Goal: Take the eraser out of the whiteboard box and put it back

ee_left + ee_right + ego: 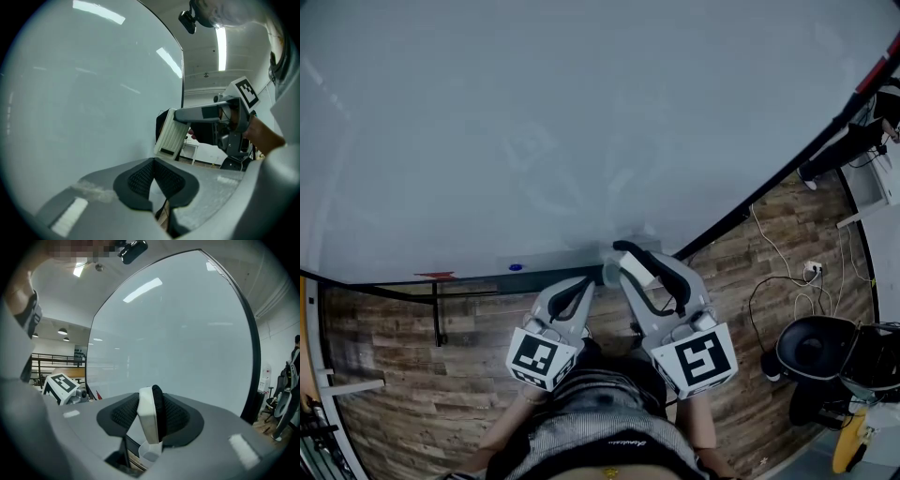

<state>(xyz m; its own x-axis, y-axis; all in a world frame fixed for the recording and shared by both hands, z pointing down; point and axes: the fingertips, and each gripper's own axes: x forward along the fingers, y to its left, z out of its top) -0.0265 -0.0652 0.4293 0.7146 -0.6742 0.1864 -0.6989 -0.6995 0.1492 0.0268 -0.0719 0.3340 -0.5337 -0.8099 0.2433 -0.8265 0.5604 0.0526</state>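
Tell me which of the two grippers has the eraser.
The right gripper: a white-backed, black-felt eraser stands clamped between its jaws. The left gripper has nothing between its own.

Your left gripper [153,164] points nearly level, jaws together and empty; your right gripper [151,405] beside it clamps the eraser [146,425].

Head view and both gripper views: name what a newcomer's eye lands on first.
The huge blank whiteboard dominates, filling the upper head view and the background of both gripper views. Next comes the white eraser with its black felt side, clamped in the right gripper in front of the board.
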